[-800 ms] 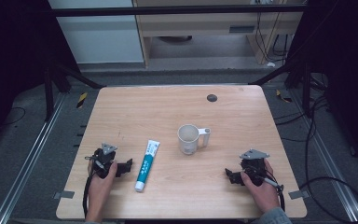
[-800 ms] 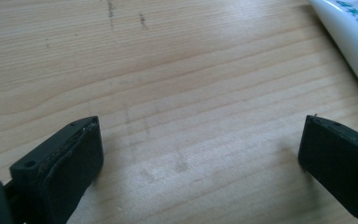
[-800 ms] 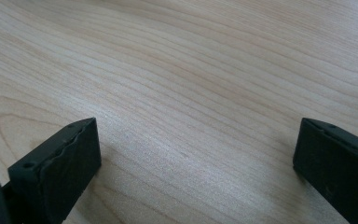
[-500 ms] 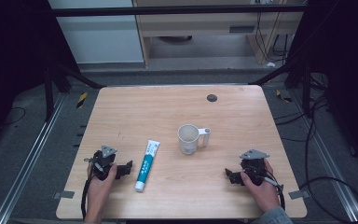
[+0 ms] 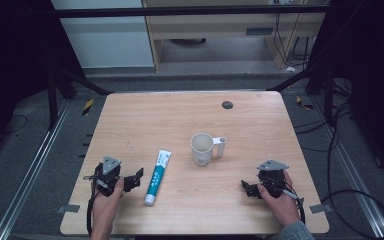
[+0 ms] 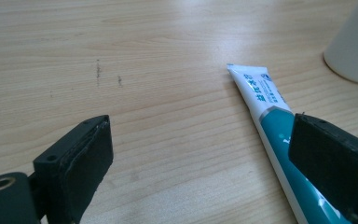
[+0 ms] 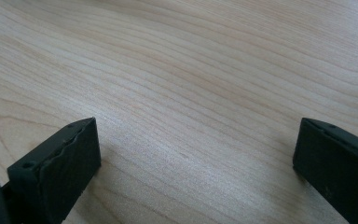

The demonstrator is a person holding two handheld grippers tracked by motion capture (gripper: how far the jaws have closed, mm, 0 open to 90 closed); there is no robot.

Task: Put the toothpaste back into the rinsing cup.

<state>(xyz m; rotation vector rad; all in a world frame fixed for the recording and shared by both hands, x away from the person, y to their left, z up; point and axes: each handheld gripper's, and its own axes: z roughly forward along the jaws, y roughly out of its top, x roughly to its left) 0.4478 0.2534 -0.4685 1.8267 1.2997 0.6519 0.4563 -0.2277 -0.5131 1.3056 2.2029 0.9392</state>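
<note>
A white and teal toothpaste tube lies flat on the wooden table, cap end toward the front edge. Just left of it rests my left gripper, held by a hand, jaws open. In the left gripper view the tube runs under the right jaw, and bare wood lies between the fingers of the left gripper. A white mug stands upright mid-table, handle to the right. My right gripper sits at the front right, open over bare wood.
A small dark round spot marks the far side of the table. The mug's base shows at the upper right of the left gripper view. Dark floor, metal rails and cables surround the table.
</note>
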